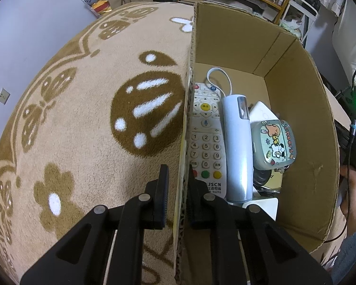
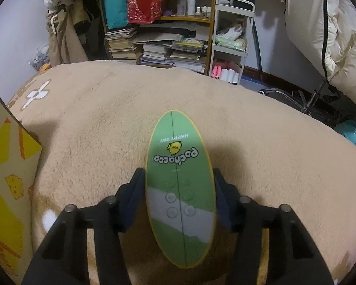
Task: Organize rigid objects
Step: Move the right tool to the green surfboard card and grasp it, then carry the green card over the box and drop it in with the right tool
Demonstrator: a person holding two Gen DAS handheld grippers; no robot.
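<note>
— Cardboard first: where does the box [image 1: 261, 54] sit in the left wrist view?

— It fills the right half of the frame, open at the top, standing on a tan blanket [image 1: 83, 123] with brown flower and butterfly patterns. The left gripper [image 1: 178, 178] is clamped on the box's left wall; one finger is outside over the blanket, the other inside the box, with the cardboard edge pinched between them.

— What lies inside?

— A white remote control [image 1: 205, 140] lies flat against the left wall, its number keys facing up. Just to its right lies a pale blue handset [image 1: 237, 147] with a white cord looping toward the upper part of the box. Right of that sits a small rounded case with cartoon stickers [image 1: 276, 144], resting on other items I cannot make out.

— And the right wrist view?

— The right gripper [image 2: 179, 190] is closed on a green oval toy skateboard [image 2: 179, 185], one finger on each long side. The board points up the middle of the frame, printed with a yellow chick and lettering, a grey band across its lower part. Beneath it is the same tan blanket. The box's printed outer wall shows at the left edge of the frame, well apart from the board. Cluttered shelves of books [image 2: 154, 47] fill the upper middle.
</note>
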